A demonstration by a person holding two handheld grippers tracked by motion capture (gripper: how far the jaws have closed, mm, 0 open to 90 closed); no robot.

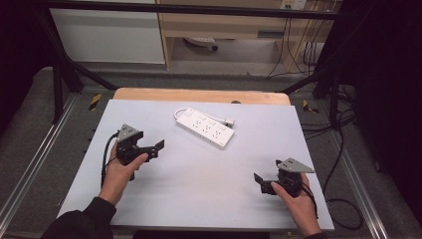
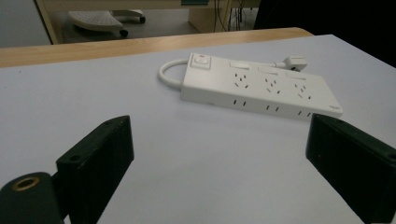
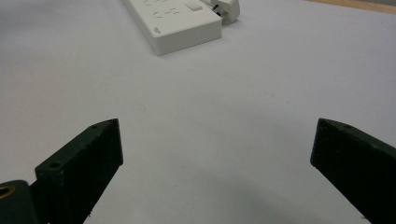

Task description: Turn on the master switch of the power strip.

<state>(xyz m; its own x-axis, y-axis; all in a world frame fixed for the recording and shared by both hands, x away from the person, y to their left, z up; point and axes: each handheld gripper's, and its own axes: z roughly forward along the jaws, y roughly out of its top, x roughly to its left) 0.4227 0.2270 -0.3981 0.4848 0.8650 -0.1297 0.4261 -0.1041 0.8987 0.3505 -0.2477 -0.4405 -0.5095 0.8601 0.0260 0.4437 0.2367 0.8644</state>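
On the pale grey table top (image 1: 199, 169) we see a white power strip (image 1: 205, 128) lying flat toward the far middle, set at a slant w/ its short cord (image 1: 180, 113) looping at the far-left end and its plug (image 1: 230, 122) resting just beside the strip's far side. Nothing touches the strip.

We hold the left gripper (image 1: 160, 146) at the table's left, approx. level w/ the strip's near end but apart from it; its jaws stand wide and point toward the strip. From the left gripper view the strip (image 2: 259, 88) lies ahead between the two black jaws' lines, switch end w/ a red mark at the left, three socket groups along the top, plug (image 2: 293, 62) behind it at the right. Bare table sits between jaws and strip.

Our right gripper (image 1: 258, 178) is at the near-right part of the table, well apart from the strip, jaws also spread wide and facing left. From the right gripper view the strip's end (image 3: 173, 21) shows at the top, plug (image 3: 227, 8) just beside it, w/ a broad stretch of bare table before the jaws.

Beyond the table's wooden far edge (image 1: 199, 94) we see floor, cables and cabinet fronts. Both grippers hold nothing.
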